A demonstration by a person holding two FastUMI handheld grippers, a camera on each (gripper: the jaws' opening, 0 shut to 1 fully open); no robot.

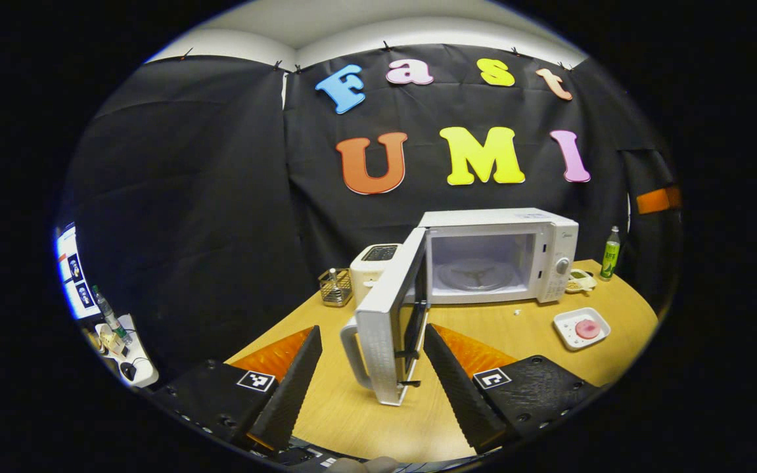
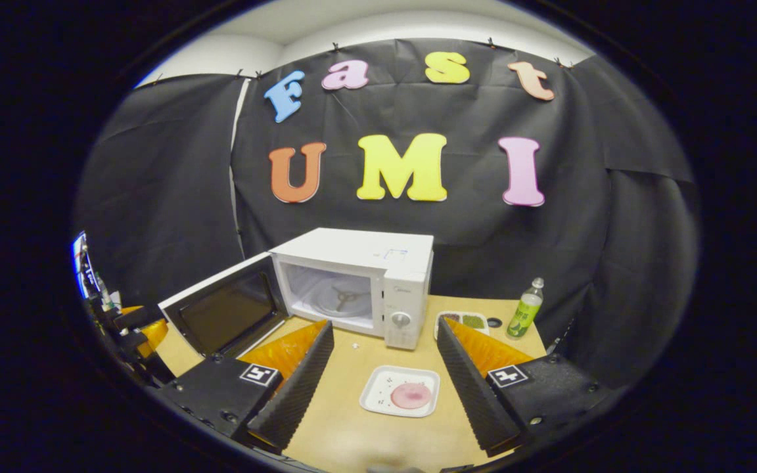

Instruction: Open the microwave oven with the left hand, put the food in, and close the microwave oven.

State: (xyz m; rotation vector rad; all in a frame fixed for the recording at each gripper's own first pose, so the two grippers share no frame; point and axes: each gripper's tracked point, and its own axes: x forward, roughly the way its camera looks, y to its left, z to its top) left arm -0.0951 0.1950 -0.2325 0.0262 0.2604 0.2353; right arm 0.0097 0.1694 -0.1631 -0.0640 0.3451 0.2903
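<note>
Microwave (image 2: 359, 282) door (image 1: 388, 328) open, between my left gripper's (image 1: 372, 374) spread fingers, untouched | food (image 2: 411, 395) on tray (image 2: 378, 394) in front of microwave, between my right gripper's (image 2: 385, 381) spread fingers, not gripped | bottle (image 2: 524, 317) right of microwave

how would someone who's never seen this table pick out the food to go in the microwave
Find the white microwave oven with its door swung open on the wooden table. In front of its control panel lies a white rectangular tray holding a round pink food piece, the only pink item there.
</note>
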